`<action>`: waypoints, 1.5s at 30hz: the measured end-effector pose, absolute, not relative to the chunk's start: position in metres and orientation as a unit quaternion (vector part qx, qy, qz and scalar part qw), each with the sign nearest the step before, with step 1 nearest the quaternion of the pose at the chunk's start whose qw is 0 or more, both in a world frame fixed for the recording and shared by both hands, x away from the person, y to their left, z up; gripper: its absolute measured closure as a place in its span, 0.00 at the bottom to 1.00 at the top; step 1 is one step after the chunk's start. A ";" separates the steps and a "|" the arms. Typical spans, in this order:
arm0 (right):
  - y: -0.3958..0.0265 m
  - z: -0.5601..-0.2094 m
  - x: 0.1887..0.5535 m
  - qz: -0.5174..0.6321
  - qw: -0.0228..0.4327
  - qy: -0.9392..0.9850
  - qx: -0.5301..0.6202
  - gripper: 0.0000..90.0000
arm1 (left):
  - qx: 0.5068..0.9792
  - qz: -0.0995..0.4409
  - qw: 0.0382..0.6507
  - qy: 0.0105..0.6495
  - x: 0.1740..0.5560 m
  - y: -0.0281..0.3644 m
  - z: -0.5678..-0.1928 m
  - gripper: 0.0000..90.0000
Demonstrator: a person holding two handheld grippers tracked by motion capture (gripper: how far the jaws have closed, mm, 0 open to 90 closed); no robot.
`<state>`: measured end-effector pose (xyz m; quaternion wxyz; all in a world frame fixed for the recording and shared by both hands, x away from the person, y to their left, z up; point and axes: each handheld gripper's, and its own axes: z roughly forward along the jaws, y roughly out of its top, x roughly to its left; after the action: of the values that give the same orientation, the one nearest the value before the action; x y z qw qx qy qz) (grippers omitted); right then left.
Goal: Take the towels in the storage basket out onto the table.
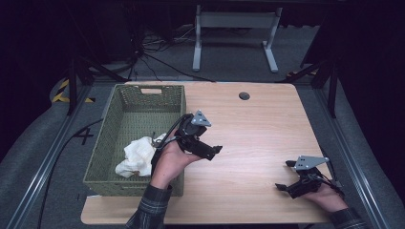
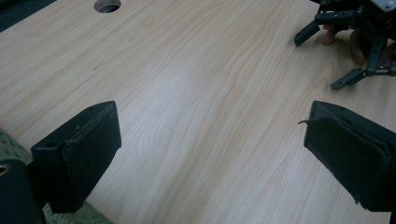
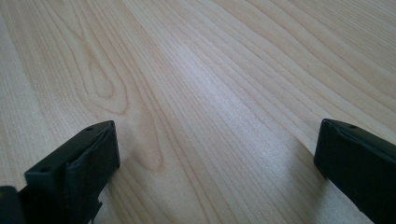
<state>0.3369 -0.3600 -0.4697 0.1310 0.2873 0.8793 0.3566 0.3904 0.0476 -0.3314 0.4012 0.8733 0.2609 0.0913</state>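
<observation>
— So where does it stand? Is the white cloth (image 1: 137, 157) put away?

— Looks that way to me. It lies crumpled at the near end of the green woven basket (image 1: 125, 102), against the near right corner, and nothing else waits on the wooden table (image 1: 258, 138).

— And the grippers?

— The left gripper (image 1: 210, 151) hangs just beside the basket's right wall, over bare wood, jaws wide apart and empty (from its own camera you see plain tabletop between them). The right gripper (image 1: 286, 175) rests low near the table's near right corner, well apart from the basket, jaws spread too, holding nothing.

— So what is left?

— Little, I'd judge. The cloth sits inside and both hands are off it; perhaps only drawing the left hand back to rest.
</observation>
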 end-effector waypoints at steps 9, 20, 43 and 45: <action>-0.360 -0.470 0.337 0.357 0.132 0.879 0.288 0.00 | 0.867 0.097 0.403 0.278 0.391 0.073 -0.327 0.05; -0.360 -0.470 0.336 0.357 0.132 0.879 0.287 0.00 | 0.853 0.116 0.404 0.308 0.389 0.104 -0.324 0.06; -0.360 -0.470 0.336 0.358 0.131 0.879 0.285 0.00 | 0.842 0.145 0.361 0.373 0.400 0.167 -0.358 0.07; -0.360 -0.470 0.336 0.358 0.131 0.879 0.285 0.00 | 0.840 0.144 0.358 0.381 0.402 0.170 -0.362 0.07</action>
<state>0.3357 -0.3596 -0.4698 0.1310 0.2855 0.8794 0.3577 0.4015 0.1703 -0.3623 0.3580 0.8404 0.3806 0.1439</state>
